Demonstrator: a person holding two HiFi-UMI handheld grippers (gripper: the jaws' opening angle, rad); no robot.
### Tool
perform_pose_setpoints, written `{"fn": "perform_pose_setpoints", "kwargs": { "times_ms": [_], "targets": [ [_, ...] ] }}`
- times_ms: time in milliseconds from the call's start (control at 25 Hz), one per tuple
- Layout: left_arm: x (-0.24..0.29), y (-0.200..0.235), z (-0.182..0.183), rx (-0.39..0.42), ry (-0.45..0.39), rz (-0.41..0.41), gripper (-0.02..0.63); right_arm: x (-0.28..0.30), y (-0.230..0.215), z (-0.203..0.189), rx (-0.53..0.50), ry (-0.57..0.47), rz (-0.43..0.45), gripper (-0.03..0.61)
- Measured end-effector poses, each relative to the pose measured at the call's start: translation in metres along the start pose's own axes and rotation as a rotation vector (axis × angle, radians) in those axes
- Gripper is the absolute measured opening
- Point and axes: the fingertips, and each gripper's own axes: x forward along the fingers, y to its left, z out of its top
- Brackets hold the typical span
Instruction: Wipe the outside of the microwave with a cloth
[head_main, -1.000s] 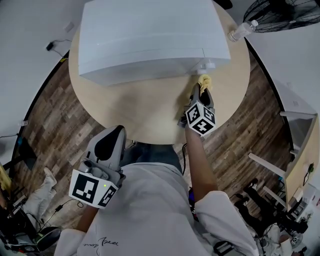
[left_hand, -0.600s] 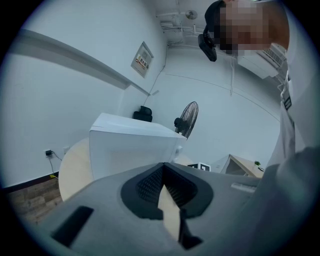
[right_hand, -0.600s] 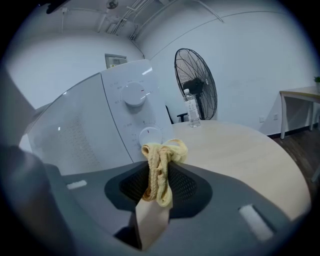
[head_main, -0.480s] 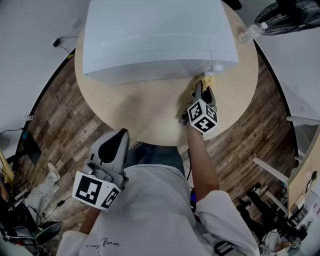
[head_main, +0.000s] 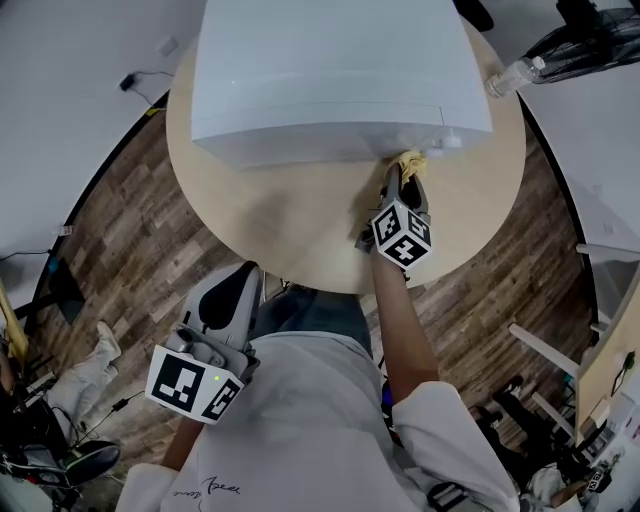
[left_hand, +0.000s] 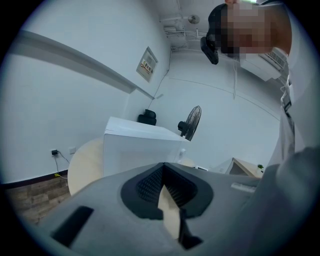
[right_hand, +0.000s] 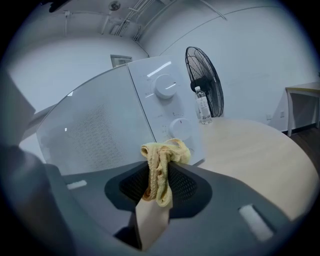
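Observation:
The white microwave (head_main: 330, 70) stands on the round beige table (head_main: 290, 230). My right gripper (head_main: 405, 182) is shut on a bunched yellow cloth (head_main: 410, 161), which it holds against the bottom of the microwave's front, near the control side. In the right gripper view the cloth (right_hand: 162, 162) sticks up between the jaws of the gripper (right_hand: 159, 172), just before the door and below the lower dial (right_hand: 179, 128). My left gripper (head_main: 225, 305) hangs by my body off the table's near edge. Its jaws (left_hand: 164, 172) look closed on nothing and point toward the microwave (left_hand: 140, 145).
A clear water bottle (head_main: 515, 75) lies at the table's far right edge, with a black fan (head_main: 590, 40) beyond it. The bottle (right_hand: 202, 107) and the fan (right_hand: 204, 80) stand right of the microwave. The floor is wood. Cables and a wall socket (head_main: 128, 82) are at the left.
The right gripper's cloth has slid a little leftward along the microwave's front bottom edge, away from the dial. The view has shifted. The left gripper stays by my body.

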Motion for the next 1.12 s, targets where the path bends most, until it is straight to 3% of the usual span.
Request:
{"fn": "perform_pose_setpoints", "kwargs": {
  "times_ms": [1120],
  "targets": [
    [-0.052, 0.042, -0.004, -0.031, -0.054, 0.072, -0.006, -0.010, 0.096, -0.042, -0.063, 0.061, 0.127, 0.121]
  ]
}}
